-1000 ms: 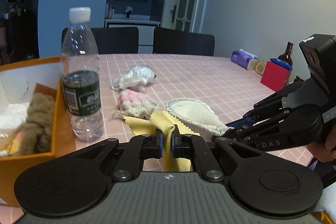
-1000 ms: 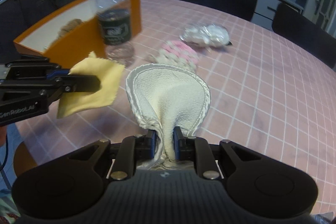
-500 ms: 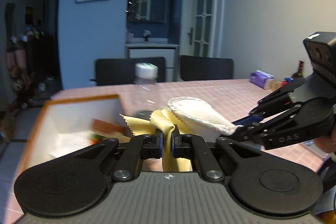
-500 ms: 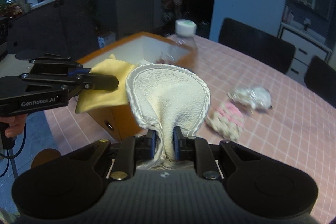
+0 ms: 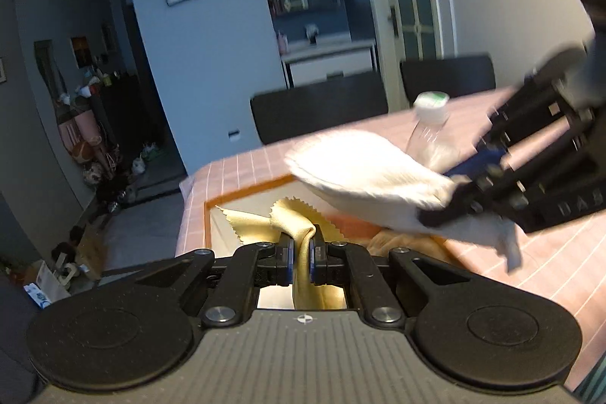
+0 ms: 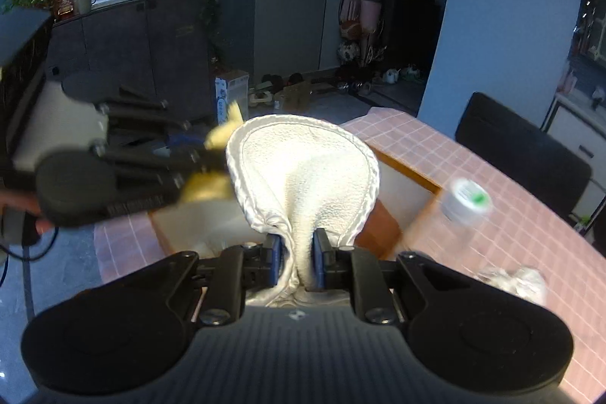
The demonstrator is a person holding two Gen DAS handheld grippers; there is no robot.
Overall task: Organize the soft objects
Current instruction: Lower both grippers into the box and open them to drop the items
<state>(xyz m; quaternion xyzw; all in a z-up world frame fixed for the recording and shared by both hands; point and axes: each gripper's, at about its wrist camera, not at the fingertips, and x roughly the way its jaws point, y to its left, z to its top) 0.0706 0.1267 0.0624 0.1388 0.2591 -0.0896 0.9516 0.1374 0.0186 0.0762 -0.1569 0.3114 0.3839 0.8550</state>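
Observation:
My left gripper (image 5: pixel 302 252) is shut on a yellow cloth with zigzag edges (image 5: pixel 265 220) and holds it over the orange box (image 5: pixel 250 192). My right gripper (image 6: pixel 297 258) is shut on a white oval terry pad (image 6: pixel 303 169), held above the same orange box (image 6: pixel 407 173). The pad (image 5: pixel 363 173) and the right gripper (image 5: pixel 530 173) show blurred at the right of the left wrist view. The left gripper (image 6: pixel 113 173) with the yellow cloth (image 6: pixel 212 182) shows blurred at the left of the right wrist view.
A clear water bottle with a white cap (image 5: pixel 430 127) stands on the pink tiled table (image 5: pixel 549 252) beside the box; it also shows in the right wrist view (image 6: pixel 466 201). A white crumpled bag (image 6: pixel 515 283) lies on the table. Dark chairs (image 5: pixel 322 112) stand behind.
Both grippers have swung left with their cloths, from above the table to above the orange box. Both stay shut on their loads.

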